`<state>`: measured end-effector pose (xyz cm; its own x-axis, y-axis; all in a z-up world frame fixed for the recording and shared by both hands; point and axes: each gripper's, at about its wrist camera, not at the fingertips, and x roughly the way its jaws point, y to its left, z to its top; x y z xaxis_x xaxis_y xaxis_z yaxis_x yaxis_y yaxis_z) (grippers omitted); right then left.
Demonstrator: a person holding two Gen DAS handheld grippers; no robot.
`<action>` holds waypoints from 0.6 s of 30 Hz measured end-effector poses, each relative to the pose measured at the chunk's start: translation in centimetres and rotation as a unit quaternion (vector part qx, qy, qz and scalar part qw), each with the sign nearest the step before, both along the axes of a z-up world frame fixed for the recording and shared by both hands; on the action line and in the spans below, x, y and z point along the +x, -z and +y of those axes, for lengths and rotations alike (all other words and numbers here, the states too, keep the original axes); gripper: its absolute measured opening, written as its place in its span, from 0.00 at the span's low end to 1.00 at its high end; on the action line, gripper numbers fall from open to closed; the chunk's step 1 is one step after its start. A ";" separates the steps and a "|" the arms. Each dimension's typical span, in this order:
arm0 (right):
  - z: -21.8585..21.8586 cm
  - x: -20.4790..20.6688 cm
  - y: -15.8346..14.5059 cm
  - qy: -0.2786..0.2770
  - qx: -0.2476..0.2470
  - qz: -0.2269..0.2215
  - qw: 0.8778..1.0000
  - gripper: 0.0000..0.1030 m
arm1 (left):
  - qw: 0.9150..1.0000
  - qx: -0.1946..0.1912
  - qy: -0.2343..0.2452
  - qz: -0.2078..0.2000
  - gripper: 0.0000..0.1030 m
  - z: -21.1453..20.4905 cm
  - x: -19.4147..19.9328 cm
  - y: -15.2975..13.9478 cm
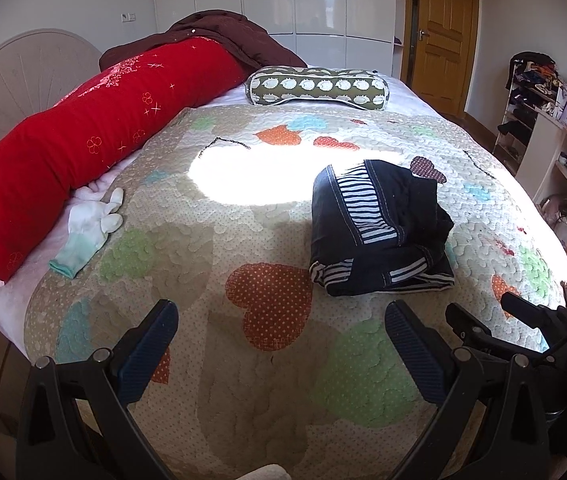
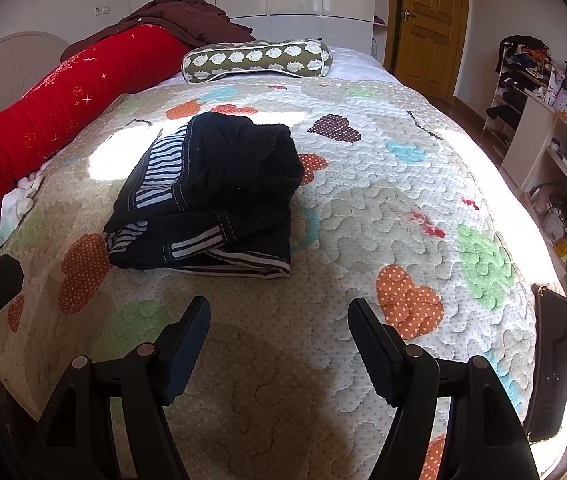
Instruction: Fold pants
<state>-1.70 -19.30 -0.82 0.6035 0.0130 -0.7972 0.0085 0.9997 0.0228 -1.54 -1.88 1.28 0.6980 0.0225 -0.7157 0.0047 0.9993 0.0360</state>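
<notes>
Pants [image 2: 207,196] lie bundled on the bed [image 2: 363,208] mid-quilt, long axis running toward the pillow end — ahead-left of the right gripper [image 2: 279,344], ahead-right of the left gripper [image 1: 281,344]; both fingers spread, empty — the right looks nearer.

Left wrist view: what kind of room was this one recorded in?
A home bedroom, most likely. A bed under a patchwork quilt fills the view, with a long red bolster against the headboard, and glossy white wardrobe doors behind.
</notes>
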 end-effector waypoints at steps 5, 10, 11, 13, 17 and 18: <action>-0.1 0.1 0.3 0.002 -0.004 0.004 1.000 0.73 | 1.000 -0.005 0.001 0.012 1.00 0.0 0.5 0.6; 0.0 0.4 0.6 0.003 -0.019 0.009 1.000 0.74 | 1.000 -0.007 0.003 0.014 1.00 -0.1 0.6 0.9; 0.0 0.6 0.7 0.001 -0.024 0.012 1.000 0.74 | 1.000 -0.007 0.004 0.016 1.00 -0.1 0.7 1.0; 0.3 0.7 0.8 -0.003 -0.037 0.012 0.999 0.74 | 1.000 -0.008 0.005 0.018 1.00 -0.2 0.8 1.2; 0.6 0.8 1.0 -0.005 -0.058 0.010 0.998 0.78 | 1.000 -0.007 0.005 0.029 1.00 -0.1 1.3 2.1; 0.5 0.9 1.2 -0.004 -0.056 0.013 0.998 0.78 | 0.999 -0.008 0.005 0.033 1.00 0.0 1.5 2.5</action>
<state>-0.78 -18.83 -1.99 0.5823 -0.0718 -0.8098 -0.0011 0.9960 -0.0890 -0.04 -1.85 -1.20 0.6494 0.0039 -0.7604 0.0155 0.9997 0.0184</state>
